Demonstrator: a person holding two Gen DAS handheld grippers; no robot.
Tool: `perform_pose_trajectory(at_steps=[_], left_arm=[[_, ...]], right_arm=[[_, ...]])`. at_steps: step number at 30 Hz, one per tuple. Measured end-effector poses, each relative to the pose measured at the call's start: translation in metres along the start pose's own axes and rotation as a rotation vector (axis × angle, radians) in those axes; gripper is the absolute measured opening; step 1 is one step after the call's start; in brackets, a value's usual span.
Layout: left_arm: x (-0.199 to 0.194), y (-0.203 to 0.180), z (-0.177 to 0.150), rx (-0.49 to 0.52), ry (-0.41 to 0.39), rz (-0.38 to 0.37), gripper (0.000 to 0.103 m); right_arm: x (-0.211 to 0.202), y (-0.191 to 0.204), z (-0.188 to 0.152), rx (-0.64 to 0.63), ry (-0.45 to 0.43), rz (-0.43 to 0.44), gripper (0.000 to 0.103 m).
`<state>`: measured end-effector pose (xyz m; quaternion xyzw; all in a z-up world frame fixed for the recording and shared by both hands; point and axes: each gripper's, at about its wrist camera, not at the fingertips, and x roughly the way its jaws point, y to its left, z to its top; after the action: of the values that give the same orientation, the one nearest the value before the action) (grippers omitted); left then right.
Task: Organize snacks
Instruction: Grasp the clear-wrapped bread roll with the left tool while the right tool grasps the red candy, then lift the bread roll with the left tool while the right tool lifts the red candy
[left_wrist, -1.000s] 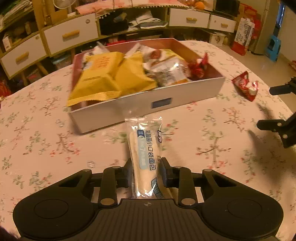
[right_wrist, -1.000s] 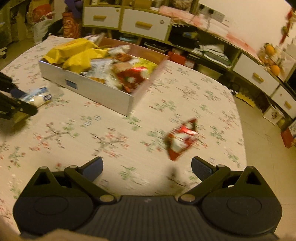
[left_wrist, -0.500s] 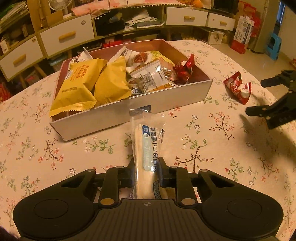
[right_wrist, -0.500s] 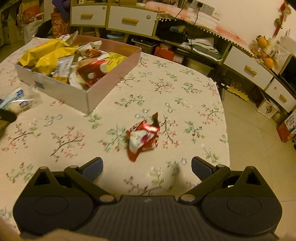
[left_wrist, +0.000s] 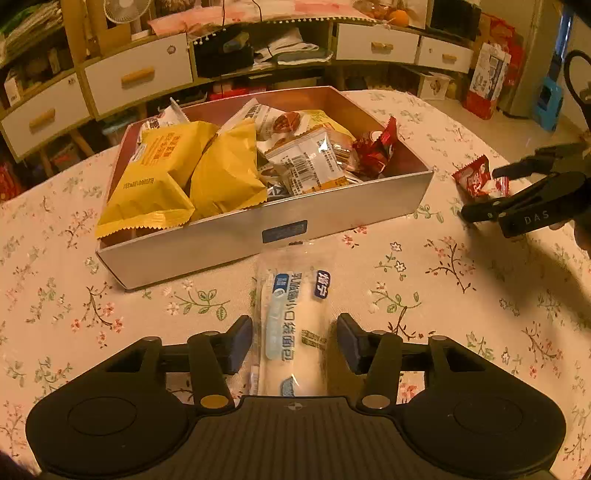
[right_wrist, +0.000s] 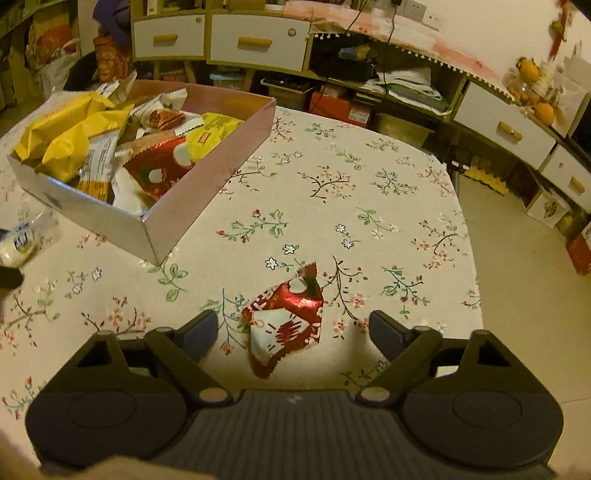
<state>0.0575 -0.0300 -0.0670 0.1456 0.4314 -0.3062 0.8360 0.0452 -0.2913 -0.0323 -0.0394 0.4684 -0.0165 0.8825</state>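
Snacks fill the open cardboard box (left_wrist: 236, 236) in the upper middle of the left wrist view: two yellow packets (left_wrist: 159, 181) at its left, a clear barcode-printed packet (left_wrist: 314, 166) at centre, and a red foil packet (left_wrist: 373, 151) at its right end. The box stands on a table with a floral tablecloth (left_wrist: 424, 295). Below the box's near wall, at lower centre of the frame, a long clear-wrapped bread roll (left_wrist: 291, 321) lies on the cloth between the fingers of the left gripper (left_wrist: 294, 341); the jaws have just been opening, and a gap shows on each side of the wrapper, so the pads do not press it. At the right edge of this view the right gripper (left_wrist: 487, 192) hangs over a red-and-white snack packet (left_wrist: 476, 177).

In the right wrist view that red-and-white packet (right_wrist: 286, 321) lies on the cloth at lower centre, between the fingers of the right gripper (right_wrist: 293, 332). Its jaws have just been closing, yet both pads stand apart from the packet. The box (right_wrist: 207, 173) occupies the upper left, and the bread roll (right_wrist: 22, 240) shows at the left edge. White drawer cabinets (right_wrist: 258, 40) line the background.
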Motion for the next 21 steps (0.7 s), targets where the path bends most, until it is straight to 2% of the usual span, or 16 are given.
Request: perform_pose_trajectory(at_steps=[3, 5, 13, 15, 17, 21], left_arm=[[0.002, 0.005, 0.001, -0.032, 0.005, -0.013, 0.055], [0.003, 0.008, 0.000, -0.054, 0.006, -0.025, 0.056], [0.003, 0.005, 0.000, -0.043, 0.007, -0.035, 0.055], [0.002, 0.003, 0.000, -0.035, 0.008, -0.039, 0.049], [0.002, 0.001, 0.001, -0.035, 0.011, -0.045, 0.038], [0.000, -0.004, 0.002, -0.021, 0.017, -0.057, 0.026]], right_arm=[[0.000, -0.004, -0.001, 0.036, -0.001, 0.024, 0.071], [-0.001, -0.004, -0.001, 0.049, -0.004, 0.039, 0.062], [-0.006, 0.005, -0.001, 0.025, -0.009, 0.070, 0.039], [-0.007, 0.009, -0.001, 0.006, -0.009, 0.072, 0.037], [-0.009, 0.014, -0.001, -0.019, -0.012, 0.069, 0.037], [-0.012, 0.024, -0.001, -0.056, -0.007, 0.084, 0.037]])
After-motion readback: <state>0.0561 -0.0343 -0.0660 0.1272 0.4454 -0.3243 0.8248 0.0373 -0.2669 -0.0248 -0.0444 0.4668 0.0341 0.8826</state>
